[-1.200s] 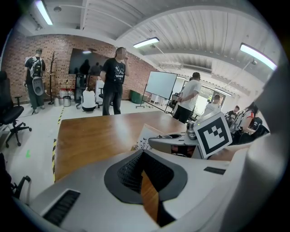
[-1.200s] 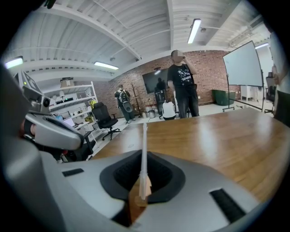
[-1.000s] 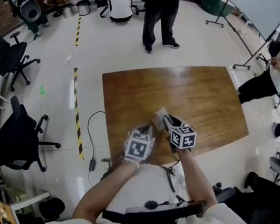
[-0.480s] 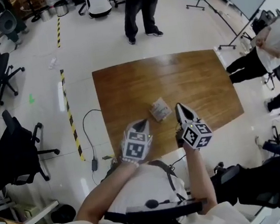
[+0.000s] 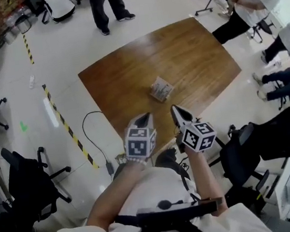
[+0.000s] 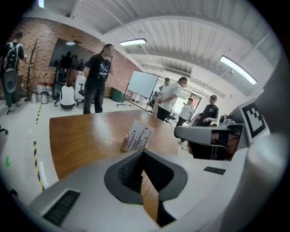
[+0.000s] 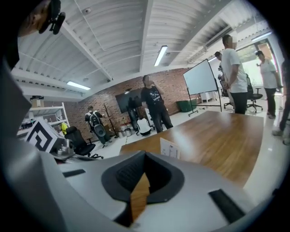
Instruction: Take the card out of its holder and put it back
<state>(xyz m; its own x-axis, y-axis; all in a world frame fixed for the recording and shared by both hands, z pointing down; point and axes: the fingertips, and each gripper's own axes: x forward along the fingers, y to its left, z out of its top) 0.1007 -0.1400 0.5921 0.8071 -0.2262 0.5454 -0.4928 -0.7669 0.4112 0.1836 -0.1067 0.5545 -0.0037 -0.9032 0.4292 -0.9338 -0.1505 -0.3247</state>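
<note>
1. At the far left, a black chair (image 5: 30,186) stands on the pale floor, away from the desk (image 5: 128,72).
2. A strip of yellow and black tape (image 5: 67,131) runs along the floor past the desk's left corner. A black cable (image 5: 92,141) lies on the floor between the tape and the desk.
3. The left gripper (image 5: 144,119) hangs over the near edge of the desk. Its jaws are pressed together and there is nothing between them. It points at the card but does not touch it.
4. The card (image 5: 161,88) stands up in its holder (image 6: 123,146) near the middle of the desk, a bit closer to the near edge. The card is white with small dark marks on it. The holder is a little wooden block under the card. Both grippers are apart from the card and the holder.
5. The right gripper (image 5: 177,113) hangs just beside the left one, also over the near edge of the desk. Its jaws have just been closing and are now pressed together. There is nothing between them.
6. Another black chair (image 5: 261,150) stands off the desk's right side.
7. A person in a white shirt (image 5: 247,4) is by the far right corner of the desk.
</note>
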